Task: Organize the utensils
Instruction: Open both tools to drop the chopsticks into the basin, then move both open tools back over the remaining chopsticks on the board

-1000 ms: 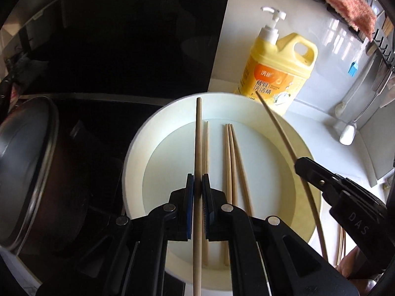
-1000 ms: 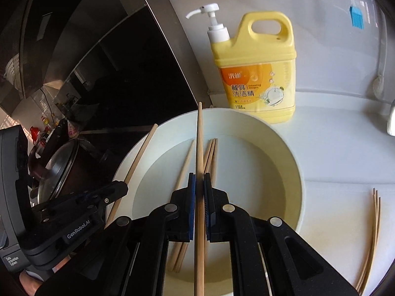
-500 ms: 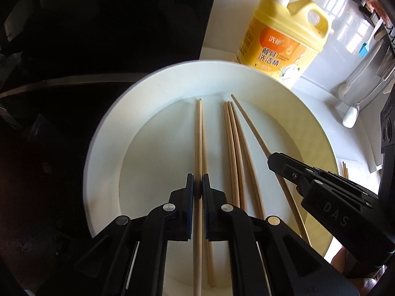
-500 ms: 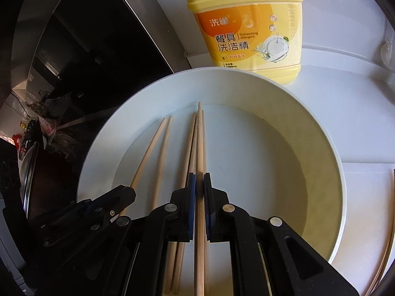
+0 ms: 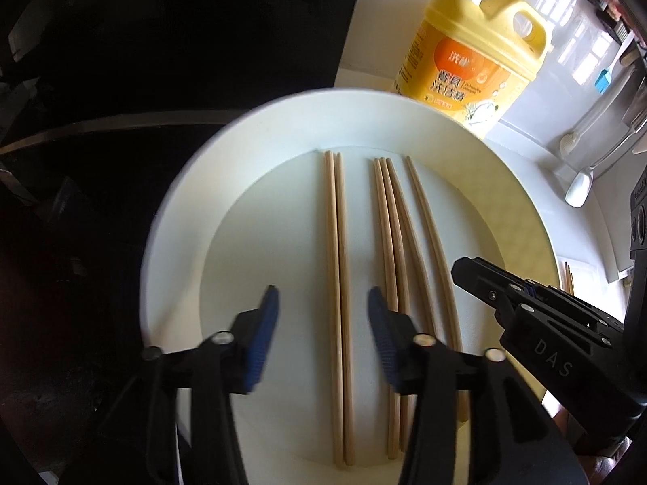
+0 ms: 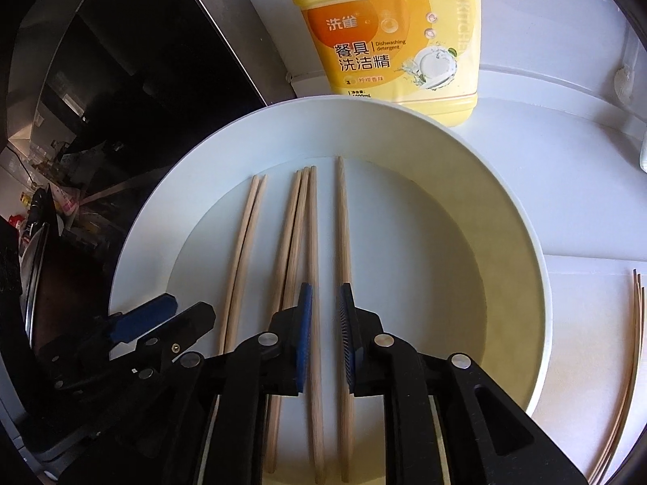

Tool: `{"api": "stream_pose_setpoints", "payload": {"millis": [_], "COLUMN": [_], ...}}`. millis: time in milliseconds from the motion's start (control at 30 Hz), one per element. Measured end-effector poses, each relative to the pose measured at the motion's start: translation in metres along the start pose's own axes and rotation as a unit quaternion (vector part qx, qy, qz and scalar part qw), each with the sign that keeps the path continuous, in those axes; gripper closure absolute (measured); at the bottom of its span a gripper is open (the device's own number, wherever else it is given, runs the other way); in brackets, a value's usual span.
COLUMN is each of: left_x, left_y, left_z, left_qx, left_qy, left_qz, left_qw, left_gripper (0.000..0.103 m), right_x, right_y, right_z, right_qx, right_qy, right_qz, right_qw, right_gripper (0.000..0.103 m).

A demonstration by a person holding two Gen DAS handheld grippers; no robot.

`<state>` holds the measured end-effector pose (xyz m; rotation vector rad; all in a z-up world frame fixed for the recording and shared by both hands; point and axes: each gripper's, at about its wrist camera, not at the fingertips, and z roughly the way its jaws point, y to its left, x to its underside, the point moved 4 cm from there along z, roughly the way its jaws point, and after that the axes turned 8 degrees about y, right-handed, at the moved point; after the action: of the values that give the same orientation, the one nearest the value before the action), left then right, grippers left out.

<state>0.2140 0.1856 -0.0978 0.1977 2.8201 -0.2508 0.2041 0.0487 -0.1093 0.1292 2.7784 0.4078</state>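
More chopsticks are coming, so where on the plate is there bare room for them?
The plate is bare on its right half, between the lone chopstick and the right rim. A narrower strip is free left of the left pair. The middle is crowded: the pair, a bundle of three and both open grippers, left and right, over them.

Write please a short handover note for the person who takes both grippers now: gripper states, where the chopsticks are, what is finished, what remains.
Left gripper: open, empty, over the white plate.
Right gripper: open, empty, over the same plate.
Six chopsticks lie side by side in the plate: a pair on the left, a group of three in the middle, a single chopstick on the right.
More chopsticks lie on the counter, right of the plate.
Done: six placed. Left: probably fetch the counter ones.
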Motion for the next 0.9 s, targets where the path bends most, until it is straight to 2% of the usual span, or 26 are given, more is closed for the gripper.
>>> {"api": "stream_pose_setpoints", "payload": {"millis": [33, 233, 300, 367, 500, 900], "left_x": [0.0, 0.002, 0.004, 0.006, 0.01, 0.031], "left_y": [0.001, 0.002, 0.002, 0.001, 0.0, -0.013], "left_z": [-0.004, -0.022, -0.027, -0.032, -0.042, -0.07], "left_qx": [-0.005, -0.022, -0.026, -0.029, -0.033, -0.042], "left_qy": [-0.006, -0.029, -0.033, -0.037, -0.042, -0.061], "left_qz": [0.0, 0.003, 0.001, 0.001, -0.001, 0.009], "left_qw": [1.0, 0.9993, 0.9991, 0.9989, 0.9986, 0.9972], "left_gripper": [0.038, 0.027, 0.022, 0.018, 0.014, 0.011], "right_x": [0.001, 0.009, 0.011, 0.015, 0.023, 0.062], "right_y": [0.0, -0.006, -0.007, -0.008, -0.008, -0.034], "right_z": [-0.004, -0.024, -0.03, -0.039, -0.053, -0.095], "right_qx": [0.002, 0.006, 0.007, 0.006, 0.011, 0.021], "right_qy": [-0.004, -0.026, -0.035, -0.046, -0.061, -0.088], "right_qz": [-0.002, -0.009, -0.008, -0.011, -0.016, 0.003], "right_qw": [1.0, 1.0, 0.999, 0.999, 0.998, 0.996], "right_gripper": [0.085, 0.072, 0.064, 0.062, 0.055, 0.047]}}
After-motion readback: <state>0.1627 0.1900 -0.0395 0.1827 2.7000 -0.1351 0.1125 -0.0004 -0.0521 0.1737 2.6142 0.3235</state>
